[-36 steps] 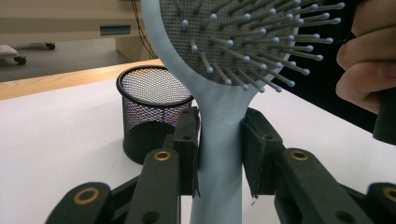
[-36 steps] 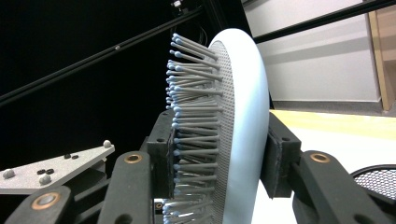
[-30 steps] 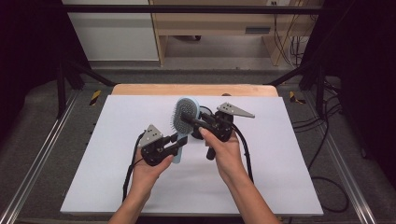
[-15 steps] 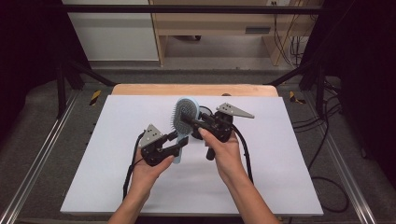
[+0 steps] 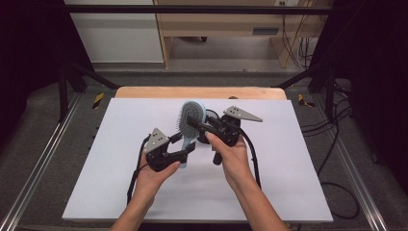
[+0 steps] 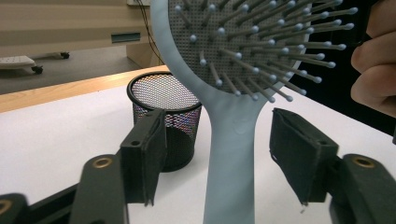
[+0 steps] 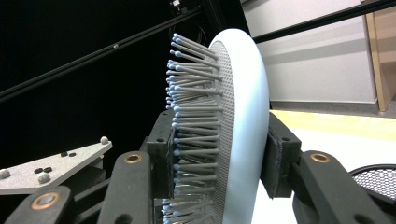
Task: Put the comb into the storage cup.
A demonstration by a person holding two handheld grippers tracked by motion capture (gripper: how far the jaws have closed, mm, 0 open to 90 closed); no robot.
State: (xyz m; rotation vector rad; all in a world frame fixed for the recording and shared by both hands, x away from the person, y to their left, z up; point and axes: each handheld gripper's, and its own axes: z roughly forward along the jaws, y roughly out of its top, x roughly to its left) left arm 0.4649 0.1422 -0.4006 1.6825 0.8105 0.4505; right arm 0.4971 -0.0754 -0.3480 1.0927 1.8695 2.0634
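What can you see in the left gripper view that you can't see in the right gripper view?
The left gripper view has the hairbrush's handle standing free between the left gripper's open pads, the whole mesh cup, and some fingers. The right gripper view has the right gripper shut on the brush head, front and back, and a grey plate. Both show the light blue hairbrush, its bristles and the white table.
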